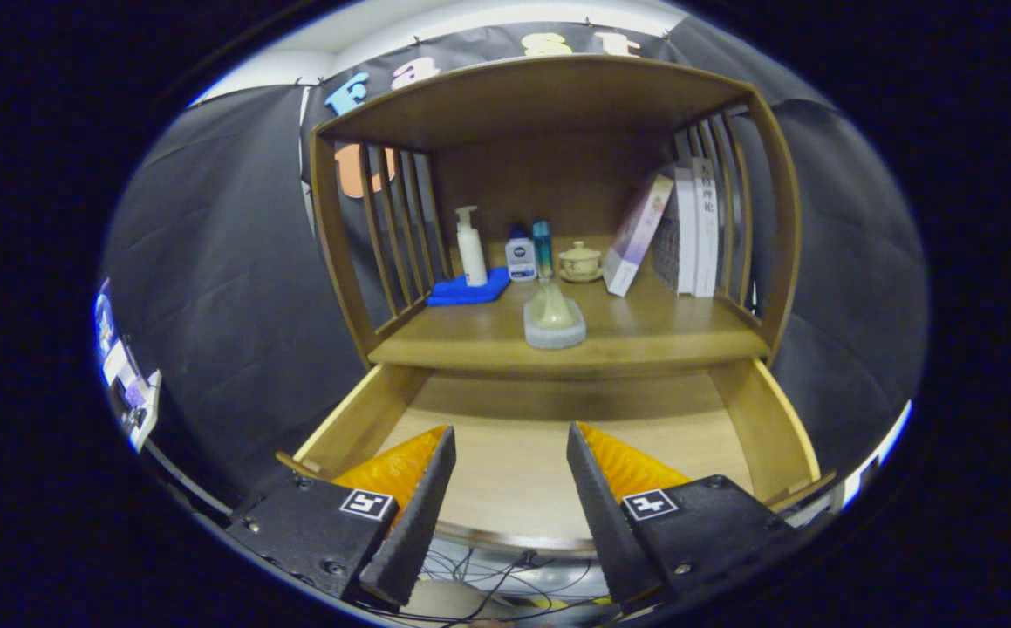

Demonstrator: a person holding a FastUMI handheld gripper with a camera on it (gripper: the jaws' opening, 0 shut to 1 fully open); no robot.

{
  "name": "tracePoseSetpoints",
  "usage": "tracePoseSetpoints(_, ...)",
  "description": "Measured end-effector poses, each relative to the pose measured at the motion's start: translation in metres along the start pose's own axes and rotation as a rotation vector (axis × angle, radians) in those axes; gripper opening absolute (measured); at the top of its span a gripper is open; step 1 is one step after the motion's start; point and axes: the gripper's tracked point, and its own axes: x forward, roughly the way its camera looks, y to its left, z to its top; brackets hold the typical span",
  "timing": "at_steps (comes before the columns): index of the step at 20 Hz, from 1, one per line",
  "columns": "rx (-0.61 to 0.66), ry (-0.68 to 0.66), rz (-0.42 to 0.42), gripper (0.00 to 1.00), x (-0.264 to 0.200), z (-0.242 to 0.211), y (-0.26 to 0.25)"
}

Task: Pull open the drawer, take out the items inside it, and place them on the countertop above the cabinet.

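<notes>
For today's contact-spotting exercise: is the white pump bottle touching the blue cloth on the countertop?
Touching. The gripper view shows the white pump bottle standing upright on the blue cloth, base on the fabric. The open gripper hovers over the drawer.

Brush (554, 316) on countertop (645, 336), above open drawer (522, 453).

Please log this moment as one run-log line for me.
drawer: pulled open | claw: open, holding nothing, above drawer | scrub brush: on countertop | stage: drawer looks emptied

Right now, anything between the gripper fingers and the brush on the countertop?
Gripper view: gripper open above the pulled-out drawer; between it and the brush lie just bare drawer floor and the countertop front edge.
</notes>
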Motion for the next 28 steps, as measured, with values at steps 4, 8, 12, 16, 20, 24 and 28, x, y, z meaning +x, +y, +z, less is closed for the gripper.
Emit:
tracePoseSetpoints(4,-0.036,-0.089,-0.027,0.81,-0.026,-0.022,-0.007)
tracePoseSetpoints(8,-0.032,-0.112,-0.057,0.82,-0.037,-0.058,-0.018)
tracePoseSetpoints(12,-0.041,-0.054,-0.083,0.82,-0.030,-0.100,-0.023)
tracePoseSetpoints(16,-0.013,-0.012,-0.103,0.82,-0.009,-0.125,-0.026)
tracePoseSetpoints(20,-0.006,-0.026,-0.156,0.82,0.001,-0.124,-0.027)
tracePoseSetpoints(24,-0.055,-0.040,-0.224,0.82,0.009,-0.120,-0.033)
tracePoseSetpoints(28,-0.044,-0.039,-0.210,0.84,0.017,-0.116,-0.034)
